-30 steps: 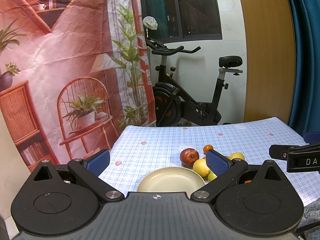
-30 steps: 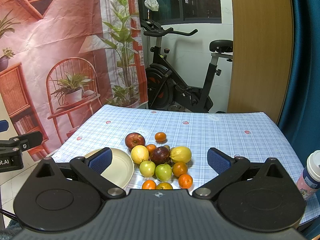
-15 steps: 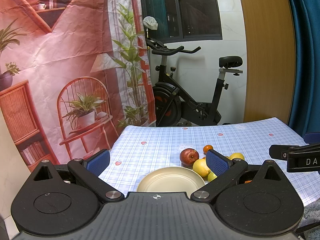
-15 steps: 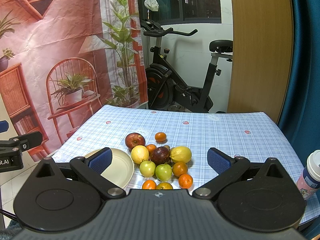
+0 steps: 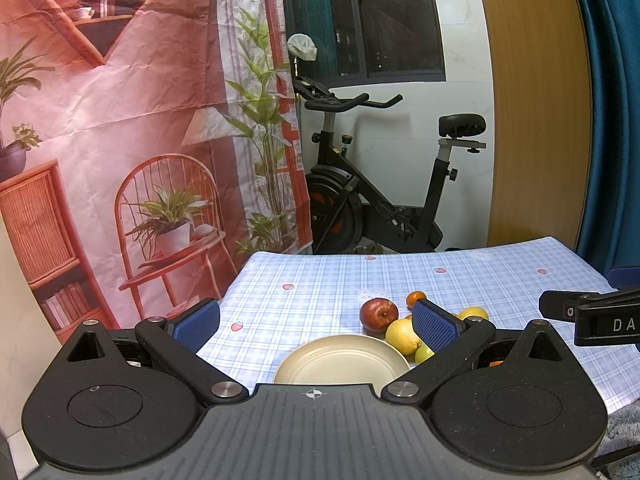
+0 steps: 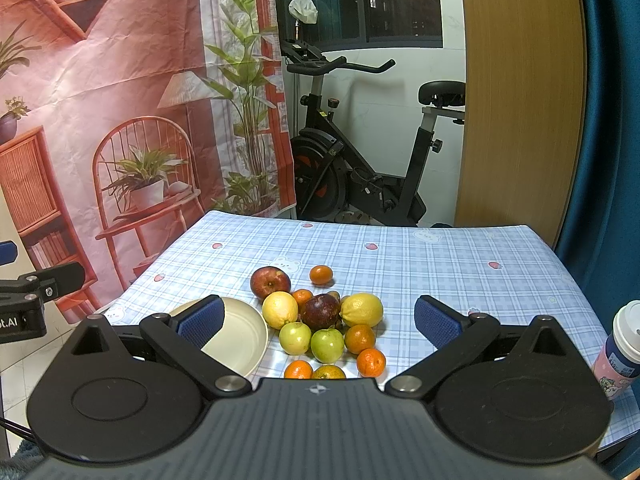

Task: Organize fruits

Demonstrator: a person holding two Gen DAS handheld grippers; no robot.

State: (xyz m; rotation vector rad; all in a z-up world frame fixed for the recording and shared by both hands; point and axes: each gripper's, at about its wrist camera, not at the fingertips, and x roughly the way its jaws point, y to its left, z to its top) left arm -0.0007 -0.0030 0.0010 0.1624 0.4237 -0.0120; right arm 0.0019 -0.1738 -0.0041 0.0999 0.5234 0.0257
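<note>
Both wrist views toward plate (image 5: 340, 364)

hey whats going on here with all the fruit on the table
A person holds a hand-held gripper in each hand over a checked tablecloth. The left hand-held gripper and the right hand-held gripper are both open and hold nothing. A pile of fruit lies loose beside a cream plate, which has nothing on it. Sorting has not started.
</note>
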